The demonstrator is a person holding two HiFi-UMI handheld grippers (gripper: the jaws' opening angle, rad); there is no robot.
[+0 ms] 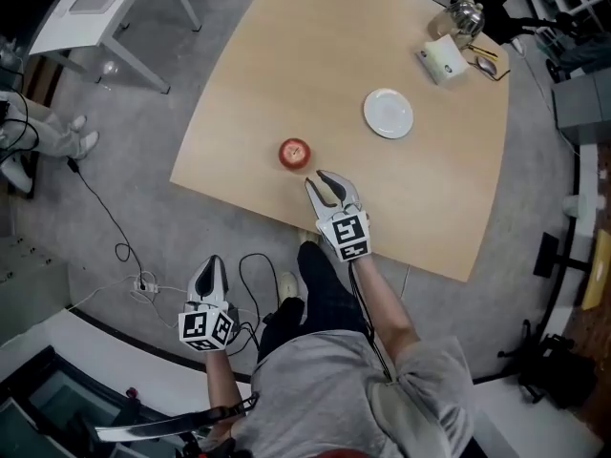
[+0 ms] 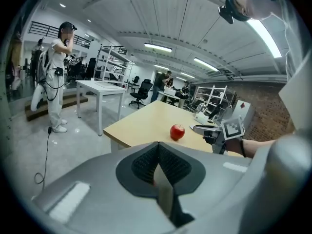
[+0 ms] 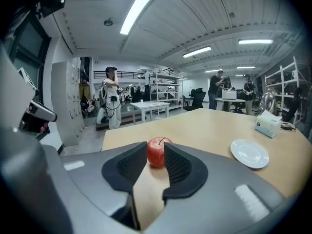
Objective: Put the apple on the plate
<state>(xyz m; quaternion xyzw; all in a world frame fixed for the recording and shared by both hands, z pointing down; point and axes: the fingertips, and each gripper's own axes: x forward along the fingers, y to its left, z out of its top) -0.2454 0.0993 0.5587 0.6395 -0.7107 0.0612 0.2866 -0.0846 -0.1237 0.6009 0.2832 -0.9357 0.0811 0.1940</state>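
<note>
The apple (image 1: pixel 294 152) is lying on the wooden table (image 1: pixel 277 55), just ahead of the right gripper (image 1: pixel 318 177), whose jaws are standing apart and clamping nothing. The white plate (image 1: pixel 389 114) is sitting well apart from the apple, with a tissue box (image 1: pixel 443 61) beyond it. The left gripper (image 1: pixel 212 261) is hanging off the table edge (jaws together, empty). Only the head view is showing the floor cable (image 1: pixel 100 203); only the gripper views are showing the ceiling lights (image 3: pixel 136 11).

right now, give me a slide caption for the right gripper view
Open right gripper lined up on the apple, plate to the right on the table.
</note>
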